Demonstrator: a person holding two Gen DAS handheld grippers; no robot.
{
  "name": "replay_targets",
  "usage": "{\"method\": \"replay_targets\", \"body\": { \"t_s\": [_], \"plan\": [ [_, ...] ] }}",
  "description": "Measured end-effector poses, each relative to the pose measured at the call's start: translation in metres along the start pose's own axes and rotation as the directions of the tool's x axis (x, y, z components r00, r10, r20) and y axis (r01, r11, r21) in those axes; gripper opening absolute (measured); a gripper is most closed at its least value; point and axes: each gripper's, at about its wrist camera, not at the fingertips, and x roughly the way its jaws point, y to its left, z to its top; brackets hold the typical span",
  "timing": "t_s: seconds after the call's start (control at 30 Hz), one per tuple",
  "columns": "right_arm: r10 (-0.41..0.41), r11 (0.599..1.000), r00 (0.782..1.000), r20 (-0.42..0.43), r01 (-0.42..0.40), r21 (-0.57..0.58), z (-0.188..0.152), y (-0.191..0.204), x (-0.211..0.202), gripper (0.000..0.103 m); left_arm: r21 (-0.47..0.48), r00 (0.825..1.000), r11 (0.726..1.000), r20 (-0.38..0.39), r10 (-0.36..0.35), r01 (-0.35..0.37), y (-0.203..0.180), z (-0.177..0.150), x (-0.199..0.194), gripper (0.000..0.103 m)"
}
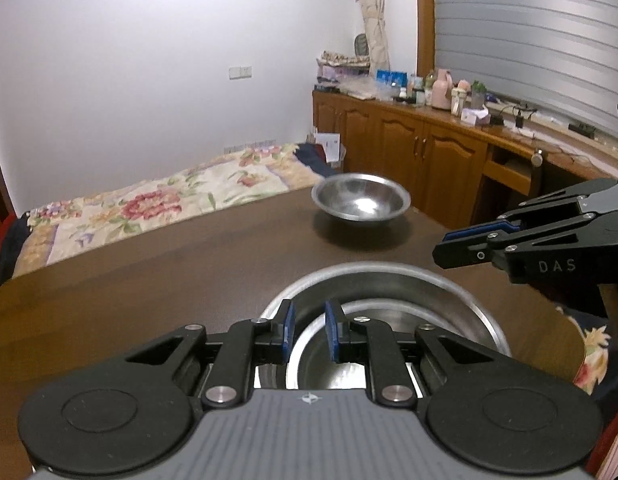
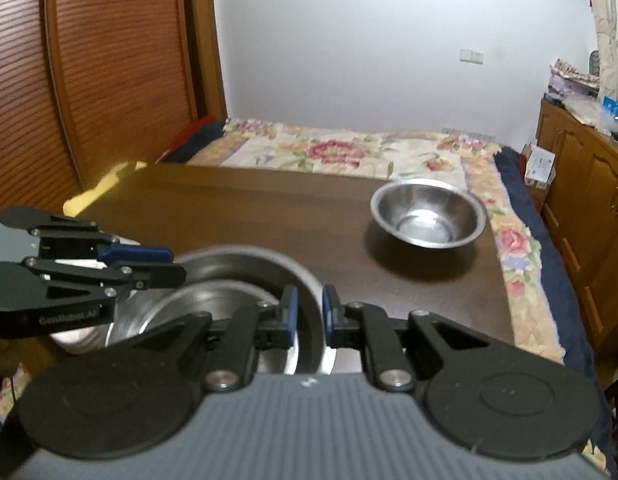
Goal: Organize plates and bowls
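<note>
This is a bedroom with a white wall [image 1: 149,60]. A brown table [image 1: 149,272] stands in front of a bed [image 1: 149,204] with a flower blanket.

A big shiny metal bowl [image 1: 449,300] sits on the near part of the table. A smaller bowl [image 1: 369,360] sits inside the big bowl.

Another metal bowl [image 1: 361,198] stands alone. It is well behind the big bowl, near the far edge of the table, and it sits the right way up.

The left gripper [image 1: 309,330] hangs over the near left side of the big bowl and tips down into it. Its blue pads [image 1: 289,328] are close together with a small gap. The rim of the smaller bowl runs by that gap. I cannot tell if the pads pinch it or just hang over it.

The right gripper [image 1: 445,246] is to the right of the big bowl, a little above its rim. It is clenched tight and has nothing in it. It does not touch the big bowl.

Far behind the big bowl, on the right, is a long wooden cupboard [image 1: 409,148] with many small things on top. Far to the left of the big bowl is a brown slatted door [image 2: 109,80].
</note>
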Motion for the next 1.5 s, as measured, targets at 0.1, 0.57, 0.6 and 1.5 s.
{"method": "replay_targets", "body": {
  "t_s": [0.1,0.57,0.6,1.5],
  "plan": [
    [-0.009,1.000,1.000,0.028,0.009,0.001,0.005,-0.004,-0.006,0.015,0.006,1.000,1.000,0.023,-0.004,0.004,-0.001,0.011,-0.003,0.020],
    [-0.065,0.997,0.988,0.140,0.058,0.051,0.021,-0.032,-0.021,0.015,0.007,0.994,1.000,0.105,-0.025,0.024,-0.004,0.056,0.002,0.070],
    [-0.071,0.997,0.987,0.146,0.064,0.053,0.022,-0.034,-0.021,0.015,0.009,0.994,1.000,0.108,-0.025,0.024,-0.004,0.058,0.003,0.073],
    [-0.119,0.983,0.981,0.151,0.095,0.155,0.026,-0.094,0.045,0.042,-0.028,0.996,0.997,0.052,-0.070,0.071,0.015,0.105,0.086,0.086]
  ]
}}
